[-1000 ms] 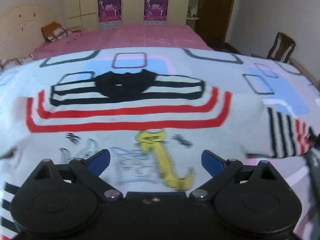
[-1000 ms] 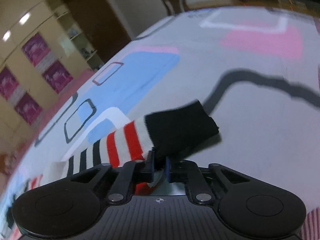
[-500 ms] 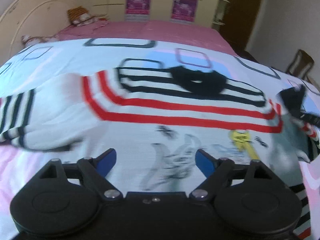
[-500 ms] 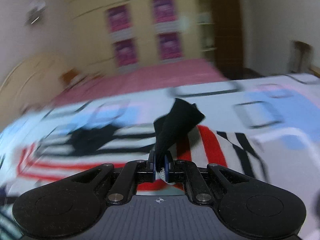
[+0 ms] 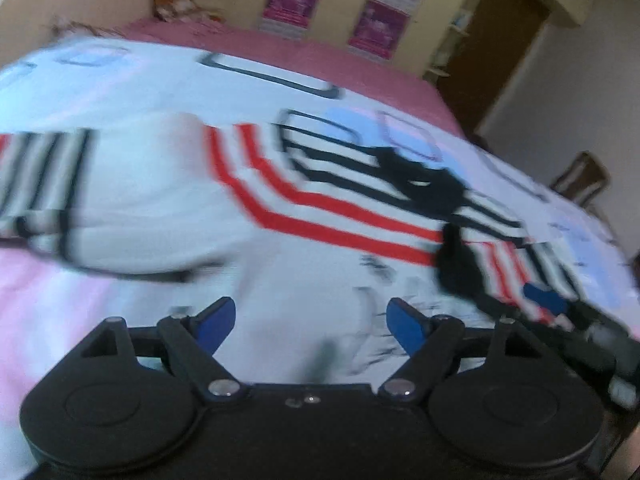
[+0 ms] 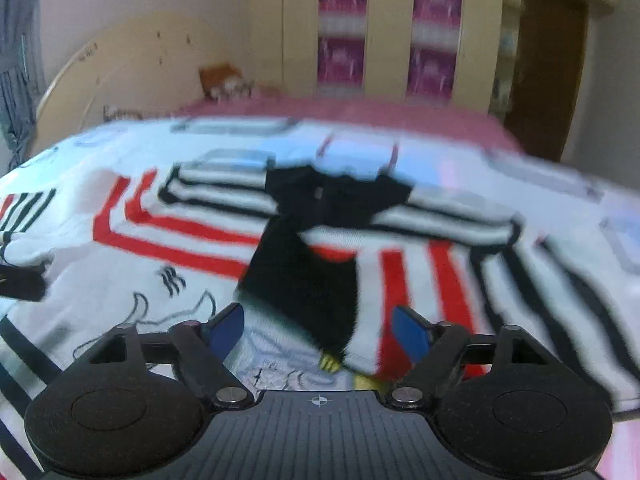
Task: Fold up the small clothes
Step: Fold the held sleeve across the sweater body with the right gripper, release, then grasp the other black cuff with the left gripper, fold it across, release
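Note:
A small white sweater (image 5: 160,200) with red and black stripes and a black collar (image 5: 424,184) lies flat on the bed; it also shows in the right wrist view (image 6: 120,280). Its right sleeve, with a black cuff (image 6: 308,280), lies folded across the chest. My right gripper (image 6: 318,330) is open just above the cuff and holds nothing. My left gripper (image 5: 310,320) is open and empty over the sweater's lower front. The left sleeve (image 5: 40,184) lies spread out to the left. The right gripper (image 5: 544,300) shows at the right of the left wrist view.
The bed has a white cover (image 5: 120,80) with blue, pink and grey shapes over a pink sheet (image 6: 360,112). A headboard (image 6: 120,64) and wardrobe (image 6: 400,28) stand behind. A wooden chair (image 5: 584,180) and a brown door (image 5: 504,48) are at the right.
My right gripper carried the right sleeve over the chest, then opened and let the cuff go. My left gripper stayed open and swung left along the sweater's hem.

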